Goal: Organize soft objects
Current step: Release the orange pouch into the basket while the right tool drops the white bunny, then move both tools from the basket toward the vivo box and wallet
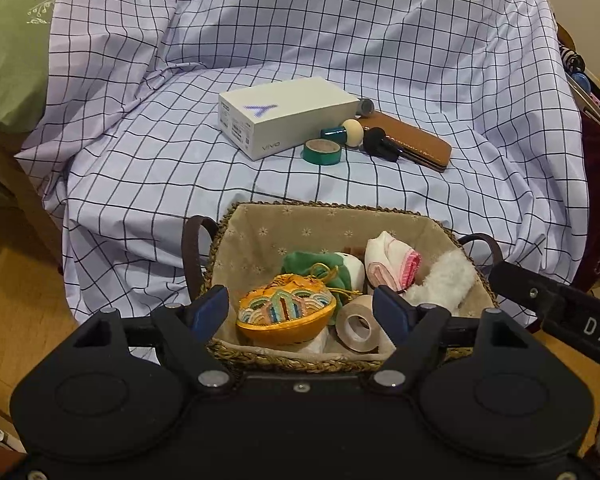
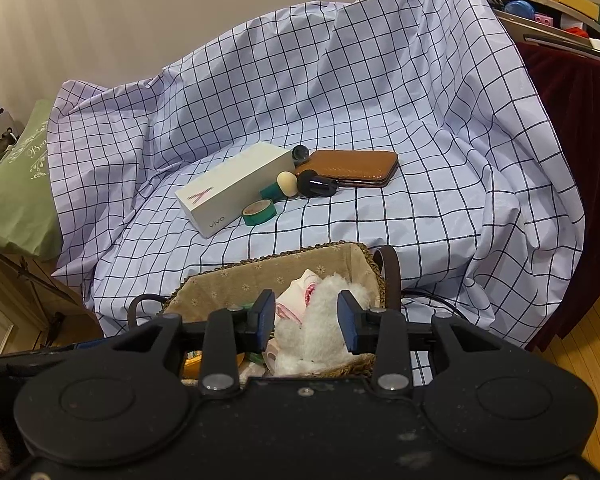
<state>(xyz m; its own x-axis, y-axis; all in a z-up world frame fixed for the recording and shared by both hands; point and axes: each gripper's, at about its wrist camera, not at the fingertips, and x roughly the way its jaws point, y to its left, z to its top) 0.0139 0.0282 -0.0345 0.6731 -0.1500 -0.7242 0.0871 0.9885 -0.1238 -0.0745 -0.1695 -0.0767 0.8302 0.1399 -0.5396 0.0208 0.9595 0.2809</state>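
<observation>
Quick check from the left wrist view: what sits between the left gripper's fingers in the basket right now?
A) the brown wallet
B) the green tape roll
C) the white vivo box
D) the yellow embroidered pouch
D: the yellow embroidered pouch lies in the woven basket between the fingers of the left gripper, which stand apart from it.

Soft items (image 1: 436, 280) inside lined basket (image 1: 260, 232)
</observation>
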